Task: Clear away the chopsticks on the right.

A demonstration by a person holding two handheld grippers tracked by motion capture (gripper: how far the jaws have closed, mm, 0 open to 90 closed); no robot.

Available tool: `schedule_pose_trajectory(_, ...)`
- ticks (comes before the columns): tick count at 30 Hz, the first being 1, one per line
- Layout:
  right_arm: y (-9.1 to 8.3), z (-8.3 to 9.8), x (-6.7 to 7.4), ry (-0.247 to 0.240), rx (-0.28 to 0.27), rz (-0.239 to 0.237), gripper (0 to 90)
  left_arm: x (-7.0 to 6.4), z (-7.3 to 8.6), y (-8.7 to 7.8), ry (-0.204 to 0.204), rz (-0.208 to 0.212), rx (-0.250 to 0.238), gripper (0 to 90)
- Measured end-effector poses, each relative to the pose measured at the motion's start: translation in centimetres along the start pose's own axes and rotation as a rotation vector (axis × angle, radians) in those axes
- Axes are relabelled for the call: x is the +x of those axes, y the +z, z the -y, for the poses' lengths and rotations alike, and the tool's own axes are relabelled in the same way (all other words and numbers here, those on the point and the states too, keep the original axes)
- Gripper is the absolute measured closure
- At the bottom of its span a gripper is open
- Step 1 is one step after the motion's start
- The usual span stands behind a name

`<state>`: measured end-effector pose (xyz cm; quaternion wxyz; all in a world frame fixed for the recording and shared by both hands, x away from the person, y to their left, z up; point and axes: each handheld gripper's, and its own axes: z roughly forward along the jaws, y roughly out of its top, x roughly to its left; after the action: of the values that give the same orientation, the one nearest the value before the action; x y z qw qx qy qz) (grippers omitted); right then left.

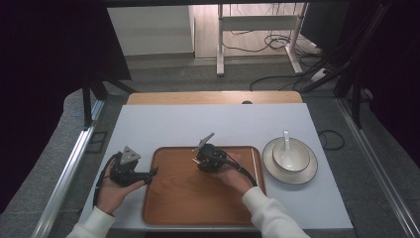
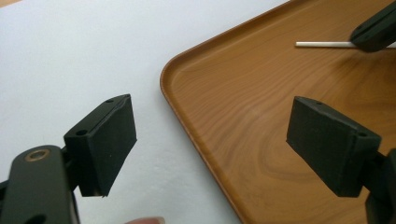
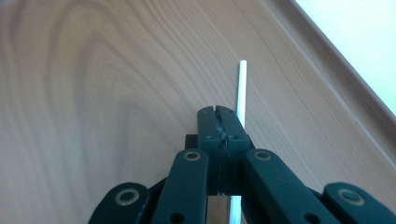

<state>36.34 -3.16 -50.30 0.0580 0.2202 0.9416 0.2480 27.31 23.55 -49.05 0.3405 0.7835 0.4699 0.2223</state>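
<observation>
Resting at the near left corner of the wooden tray (image 1: pixel 198 198), the left gripper (image 1: pixel 152 172) sits in the person's left hand (image 1: pixel 111 193) with its jaws spread wide and nothing between them. In the left gripper view, one pad hangs over the white table cover (image 2: pixel 70 56) and the other over the tray floor, so the tray's rounded corner rim lies in the gap between them.

Farther in, over the tray's middle, the right gripper (image 3: pixel 219 126) has its jaws pressed together. The white stick (image 3: pixel 242 88) lies flat on the tray floor, just beside the closed tips and running under the gripper's linkage; it is not clamped between the pads. Whether the tips touch the stick cannot be told. The stick runs roughly parallel to the nearby tray rim.

Beyond the tray's right edge, a grey plate (image 1: pixel 271 168) carries a white bowl (image 1: pixel 292 157) with a white spoon (image 1: pixel 286 139) standing in it.
</observation>
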Motion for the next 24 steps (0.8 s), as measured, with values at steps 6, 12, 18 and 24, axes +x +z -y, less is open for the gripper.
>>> schedule_pose_trajectory(6, 0.1, 0.7, -0.4, 0.023, -0.003, 0.032, 89.2, -0.1, 0.0, 0.0, 0.005, -0.002, 0.003, 15.6)
schedule_pose_trajectory(12, -0.4, 1.4, -0.9, 0.033, 0.016, 0.089, 89.2, -0.2, 0.0, 0.1, 0.008, -0.003, 0.004, 15.6)
schedule_pose_trajectory(18, -1.1, 2.1, -1.3, 0.047, 0.027, 0.111, 89.3, -0.2, 0.0, 0.1, 0.010, -0.002, 0.007, 15.7)
schedule_pose_trajectory(24, -1.5, 2.7, -1.5, 0.056, 0.031, 0.115, 89.3, -0.2, 0.0, 0.2, 0.014, -0.004, 0.010, 15.7)
